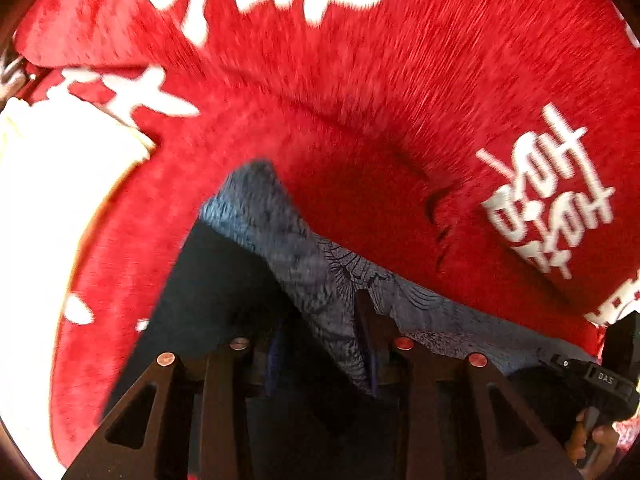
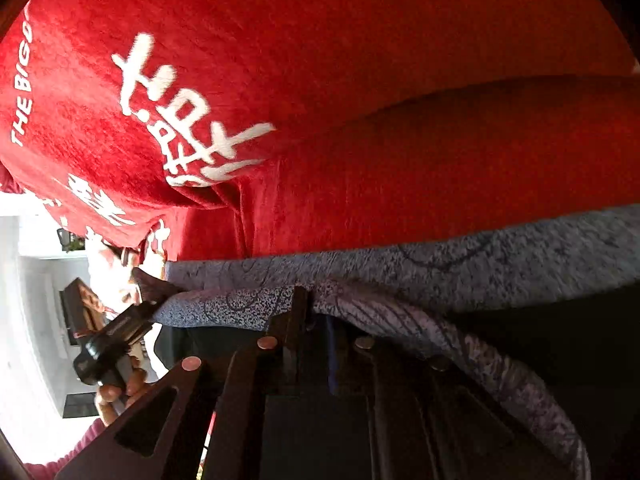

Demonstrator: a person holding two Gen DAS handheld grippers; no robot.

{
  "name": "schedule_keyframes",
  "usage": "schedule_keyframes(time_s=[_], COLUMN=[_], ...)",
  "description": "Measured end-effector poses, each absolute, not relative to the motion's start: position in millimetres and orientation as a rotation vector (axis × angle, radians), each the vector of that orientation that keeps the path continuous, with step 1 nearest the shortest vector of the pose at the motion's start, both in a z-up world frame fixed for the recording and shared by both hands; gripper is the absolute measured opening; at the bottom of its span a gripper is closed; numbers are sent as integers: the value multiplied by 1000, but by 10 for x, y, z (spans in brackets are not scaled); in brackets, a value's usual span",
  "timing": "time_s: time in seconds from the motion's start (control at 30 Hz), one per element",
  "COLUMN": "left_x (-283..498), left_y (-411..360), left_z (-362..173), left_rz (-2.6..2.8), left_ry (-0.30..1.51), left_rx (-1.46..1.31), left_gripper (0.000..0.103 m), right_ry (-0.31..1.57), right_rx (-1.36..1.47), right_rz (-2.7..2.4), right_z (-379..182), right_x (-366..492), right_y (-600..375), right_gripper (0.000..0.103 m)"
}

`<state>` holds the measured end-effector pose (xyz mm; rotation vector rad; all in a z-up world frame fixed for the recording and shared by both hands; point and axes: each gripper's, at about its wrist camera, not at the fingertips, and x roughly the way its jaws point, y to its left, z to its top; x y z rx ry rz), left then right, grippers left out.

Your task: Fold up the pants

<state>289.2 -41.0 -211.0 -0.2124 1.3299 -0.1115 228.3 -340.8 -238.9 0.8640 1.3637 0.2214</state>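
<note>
Red blanket (image 1: 360,100) fills both views as the background. The pants (image 2: 440,256), grey mottled fabric with dark line print, hang as a band stretched between 2 grippers, long axis running side to side. Left gripper (image 1: 370,320) and right gripper (image 2: 300,304) each clamp one end of the edge, equally near.

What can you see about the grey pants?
The grey pants look like soft, speckled blue-grey fabric with thin dark line drawings. They are lifted and bunched, not yet folded flat, above a red blanket with white writing. The left gripper and right gripper each pinch an edge, the cloth stretched between them.
</note>
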Motion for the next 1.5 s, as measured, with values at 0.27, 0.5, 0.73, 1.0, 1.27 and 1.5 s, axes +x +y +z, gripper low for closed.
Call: schedule_keyframes(time_s=[0.27, 0.5, 0.73, 1.0, 1.27, 1.5], left_x=[2635, 2617, 2364, 1779, 1041, 502], left_y=[-301, -776, -883, -1369, -2397, -3109], left_z=[-1749, -2392, -2219, -1842, -1689, -1786], left_rz=[-59, -11, -29, -211, -602, -850], left_ry=[1273, 1297, 1350, 1375, 1391, 1419], left_rx=[-67, 125, 207, 257, 292, 327], left_gripper=[73, 81, 81, 81, 81, 81], right_ry=[1330, 1387, 1236, 1166, 1124, 1111], right_rx=[685, 574, 626, 747, 984, 1075], right_rz=[384, 371, 110, 7, -199, -453], right_z=[-1843, -2311, -1872, -1380, -1326, -1577], right_x=[2175, 2559, 2316, 1061, -396, -1560], right_y=[-2911, -2625, -3513, -3954, -4137, -4205], right_gripper=[47, 37, 53, 53, 61, 61])
